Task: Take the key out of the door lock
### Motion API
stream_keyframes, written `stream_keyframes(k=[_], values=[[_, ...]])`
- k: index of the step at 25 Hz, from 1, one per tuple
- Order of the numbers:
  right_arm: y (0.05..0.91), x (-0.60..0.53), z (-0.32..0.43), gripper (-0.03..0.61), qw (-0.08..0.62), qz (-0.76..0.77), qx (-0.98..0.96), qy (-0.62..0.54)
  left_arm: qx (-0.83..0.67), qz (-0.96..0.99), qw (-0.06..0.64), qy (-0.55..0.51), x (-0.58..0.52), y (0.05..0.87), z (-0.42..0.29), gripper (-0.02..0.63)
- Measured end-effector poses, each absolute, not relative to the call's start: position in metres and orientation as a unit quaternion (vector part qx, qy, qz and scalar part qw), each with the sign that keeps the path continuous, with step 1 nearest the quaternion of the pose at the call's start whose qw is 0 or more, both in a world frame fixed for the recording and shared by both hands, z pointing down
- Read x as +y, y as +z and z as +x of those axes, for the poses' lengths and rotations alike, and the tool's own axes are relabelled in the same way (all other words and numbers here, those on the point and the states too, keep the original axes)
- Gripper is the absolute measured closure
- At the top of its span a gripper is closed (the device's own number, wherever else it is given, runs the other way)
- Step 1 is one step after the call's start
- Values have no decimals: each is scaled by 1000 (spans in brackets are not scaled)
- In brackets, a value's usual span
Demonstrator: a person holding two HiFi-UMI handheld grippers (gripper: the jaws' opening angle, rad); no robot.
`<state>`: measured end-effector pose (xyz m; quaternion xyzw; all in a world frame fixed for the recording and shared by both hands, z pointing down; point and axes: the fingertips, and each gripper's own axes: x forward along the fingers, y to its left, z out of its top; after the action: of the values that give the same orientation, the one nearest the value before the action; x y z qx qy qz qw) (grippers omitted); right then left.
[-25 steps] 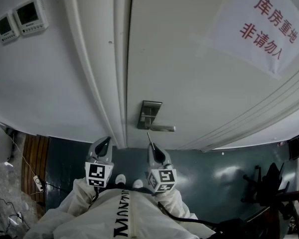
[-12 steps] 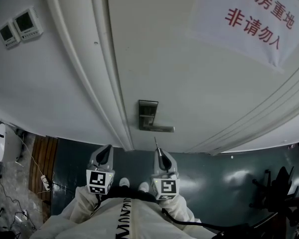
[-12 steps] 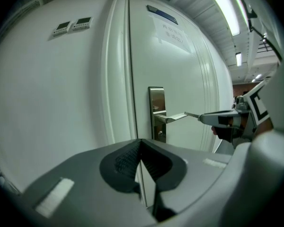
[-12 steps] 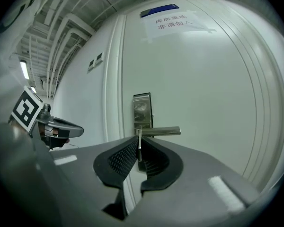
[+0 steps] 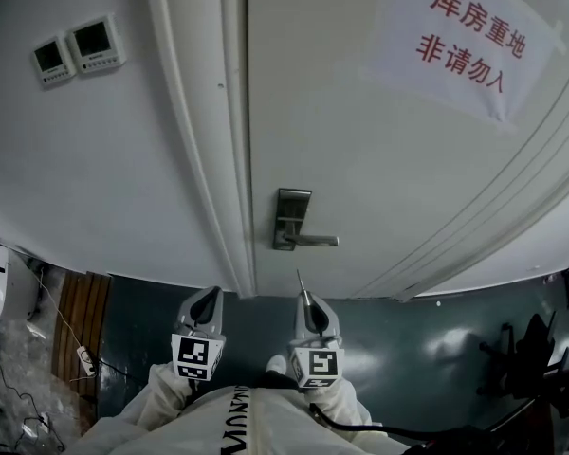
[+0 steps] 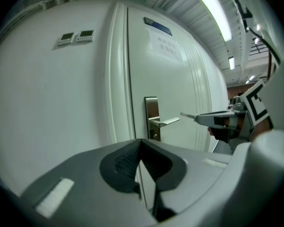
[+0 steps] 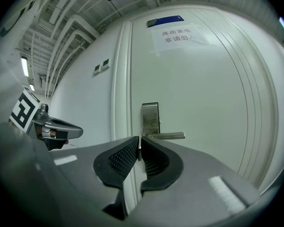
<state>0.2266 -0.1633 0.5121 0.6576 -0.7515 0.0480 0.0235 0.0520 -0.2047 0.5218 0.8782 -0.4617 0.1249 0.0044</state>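
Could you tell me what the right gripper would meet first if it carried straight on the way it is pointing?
Most likely the metal lock plate on the door, near the lever handle's base; the key held in the right gripper would touch first. Depth is uncertain.

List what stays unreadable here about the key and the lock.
The key: a sliver in the head view, teeth too small; edge-on between the right gripper's jaws in its view.
The lock plate below the handle: hidden by those jaws, right gripper view.
The sign's print: too small, left gripper view.
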Motion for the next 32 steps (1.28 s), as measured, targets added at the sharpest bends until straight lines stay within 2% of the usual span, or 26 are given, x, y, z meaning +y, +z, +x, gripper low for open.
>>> stream_keyframes(k=[20,32], values=[[497,-4,94,555,31,699,-714,20,-433,897,20,81,-65,537,-89,614],[506,63,75,555,39,718,-694,36,-409,909,36,79,-11,544,-100,614]])
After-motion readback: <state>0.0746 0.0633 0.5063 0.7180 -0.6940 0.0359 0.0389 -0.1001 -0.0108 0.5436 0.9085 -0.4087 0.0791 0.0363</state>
